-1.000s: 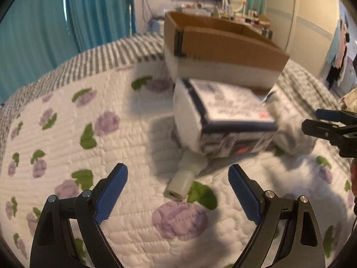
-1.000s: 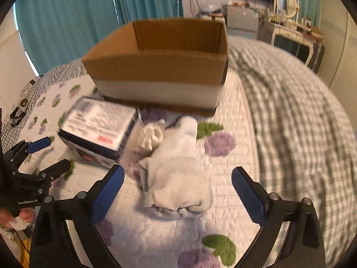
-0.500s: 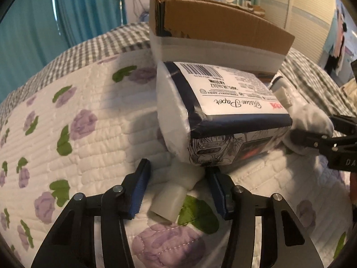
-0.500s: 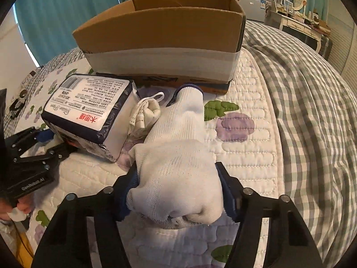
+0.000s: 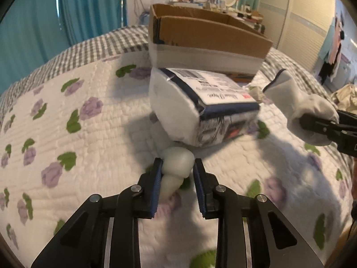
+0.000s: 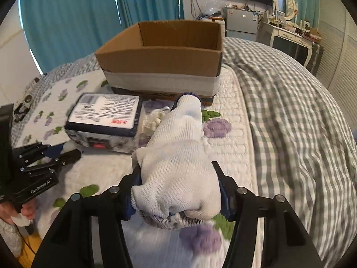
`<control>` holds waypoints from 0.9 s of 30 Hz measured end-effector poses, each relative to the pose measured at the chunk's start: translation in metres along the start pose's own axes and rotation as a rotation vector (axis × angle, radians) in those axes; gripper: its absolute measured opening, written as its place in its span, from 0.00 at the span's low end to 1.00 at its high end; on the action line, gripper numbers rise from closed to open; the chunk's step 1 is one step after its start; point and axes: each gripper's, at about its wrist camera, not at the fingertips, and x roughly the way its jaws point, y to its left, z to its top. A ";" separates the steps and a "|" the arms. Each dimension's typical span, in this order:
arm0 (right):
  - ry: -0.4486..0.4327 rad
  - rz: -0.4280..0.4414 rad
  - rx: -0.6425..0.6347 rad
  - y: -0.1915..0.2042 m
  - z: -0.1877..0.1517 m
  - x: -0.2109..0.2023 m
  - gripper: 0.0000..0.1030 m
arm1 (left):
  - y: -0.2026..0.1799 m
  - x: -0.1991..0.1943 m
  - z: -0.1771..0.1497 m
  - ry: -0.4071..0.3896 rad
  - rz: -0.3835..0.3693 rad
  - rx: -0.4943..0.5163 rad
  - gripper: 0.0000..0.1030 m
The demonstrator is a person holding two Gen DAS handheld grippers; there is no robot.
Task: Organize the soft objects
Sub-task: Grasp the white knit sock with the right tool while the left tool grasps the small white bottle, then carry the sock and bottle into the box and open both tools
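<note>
A bed [image 6: 290, 116] under a white quilt [image 5: 93, 134] printed with purple flowers and green leaves, a grey checked blanket [image 6: 296, 102] at right, carries an open cardboard box [image 6: 165, 60] at upper centre and, just before it, a wrapped tissue pack [image 6: 104, 120].

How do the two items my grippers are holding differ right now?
The left gripper pinches a small, smooth, pale squishy piece; the right gripper clamps a bulky white knit glove bundle.
The squishy piece barely fills its gripper's gap; the glove bundle bulges over the right gripper's fingers.
The squishy piece sits low by the quilt; the glove bundle looks lifted.
Both are whitish, soft and gripped.
</note>
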 end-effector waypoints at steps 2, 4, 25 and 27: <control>-0.015 -0.004 0.003 0.002 -0.003 -0.014 0.55 | -0.001 -0.008 -0.004 -0.001 -0.006 -0.002 0.26; -0.031 -0.005 -0.001 0.004 -0.006 -0.029 0.55 | -0.006 -0.022 -0.010 -0.008 -0.001 0.006 0.26; -0.323 0.034 -0.052 0.037 0.045 -0.187 0.55 | -0.039 -0.195 0.043 -0.353 -0.018 0.093 0.26; -0.339 0.037 -0.061 0.038 0.056 -0.192 0.55 | -0.041 -0.204 0.057 -0.384 -0.029 0.096 0.26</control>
